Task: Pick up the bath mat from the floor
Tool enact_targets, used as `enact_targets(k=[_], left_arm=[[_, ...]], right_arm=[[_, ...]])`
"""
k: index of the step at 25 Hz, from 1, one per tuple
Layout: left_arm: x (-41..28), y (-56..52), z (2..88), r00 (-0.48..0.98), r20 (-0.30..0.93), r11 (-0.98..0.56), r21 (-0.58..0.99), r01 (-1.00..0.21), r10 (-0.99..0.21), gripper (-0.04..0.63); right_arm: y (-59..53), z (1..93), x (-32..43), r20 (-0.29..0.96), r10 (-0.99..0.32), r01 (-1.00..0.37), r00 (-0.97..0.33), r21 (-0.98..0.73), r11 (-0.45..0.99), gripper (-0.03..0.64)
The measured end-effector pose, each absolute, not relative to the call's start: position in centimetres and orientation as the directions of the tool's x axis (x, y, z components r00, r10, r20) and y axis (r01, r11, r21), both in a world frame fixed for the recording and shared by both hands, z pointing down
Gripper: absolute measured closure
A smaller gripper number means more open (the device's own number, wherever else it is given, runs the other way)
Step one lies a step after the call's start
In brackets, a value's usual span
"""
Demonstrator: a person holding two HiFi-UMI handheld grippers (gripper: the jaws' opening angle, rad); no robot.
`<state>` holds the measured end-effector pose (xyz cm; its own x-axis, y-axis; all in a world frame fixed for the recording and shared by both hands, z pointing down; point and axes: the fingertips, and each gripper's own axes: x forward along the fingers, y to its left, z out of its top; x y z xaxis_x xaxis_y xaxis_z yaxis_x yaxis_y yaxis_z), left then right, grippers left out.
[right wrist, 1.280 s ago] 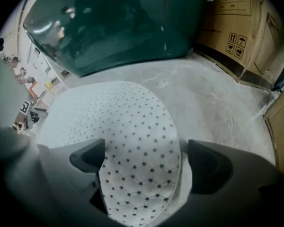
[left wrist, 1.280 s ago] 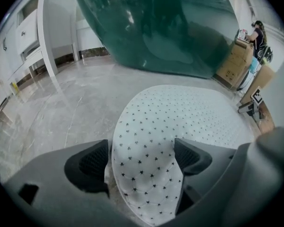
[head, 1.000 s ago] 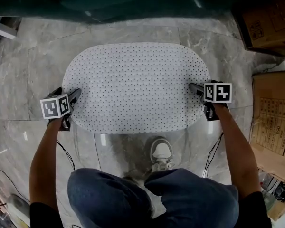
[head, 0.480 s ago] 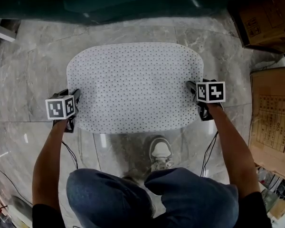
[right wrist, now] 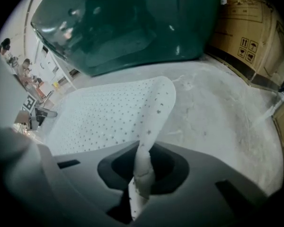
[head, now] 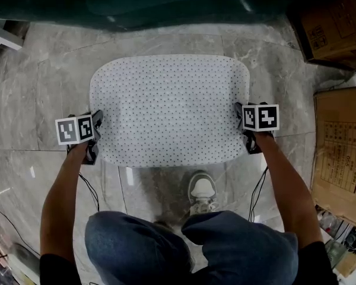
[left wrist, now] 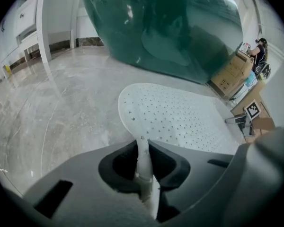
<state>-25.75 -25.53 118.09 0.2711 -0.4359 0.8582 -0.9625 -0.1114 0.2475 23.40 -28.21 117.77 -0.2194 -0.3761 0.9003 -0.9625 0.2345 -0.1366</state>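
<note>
Two grips to note, taken left to right. At nine o'clock of the bath mat: left hand-held gripper, jaws closing on the mat's left edge, rim folded up thin and white between the pads.

Across the middle: mat spread flat on the grey marble floor, white, oval, dotted all over with small holes, only the two short ends curling upward. At six o'clock of the mat, just beside its near edge: a pale shoe, seemingly not on the mat.

At three o'clock: right hand-held gripper, jaws likewise closing, pinching the right rim, a soft curl of mat rising out from between them. Farther out toward three o'clock, well apart: cardboard boxes.

Judged from those curling ends: soft, thin and floppy, probably rubbery and light, hardly fragile. Expect sagging in the middle once raised, and perhaps some clinging to the smooth floor; underside hidden, so no telling about suckers. Best held as here, at the middle of each short end, deep enough past the rim to prevent slipping. Lift both ends evenly and keep them well apart to hold the sheet taut.
</note>
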Motion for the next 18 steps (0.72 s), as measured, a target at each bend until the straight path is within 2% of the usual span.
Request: enact_targets(k=[10, 18], left_arm=[[-25.2, -25.6, 116.2, 0.345, 0.826, -0.098, 0.338, -0.936, -0.446, 0.566], [-23.9, -25.4, 111.1, 0.399, 0.794, -0.141, 0.378, -0.915, -0.458, 0.566]], right_arm=[[-28.2, 115.9, 23.0, 0.879, -0.384, -0.952, -0.284, -0.213, 0.219, 0.586], [-27.8, 111.4, 21.8, 0.857, -0.399, -0.941, -0.325, -0.254, 0.222, 0.588]])
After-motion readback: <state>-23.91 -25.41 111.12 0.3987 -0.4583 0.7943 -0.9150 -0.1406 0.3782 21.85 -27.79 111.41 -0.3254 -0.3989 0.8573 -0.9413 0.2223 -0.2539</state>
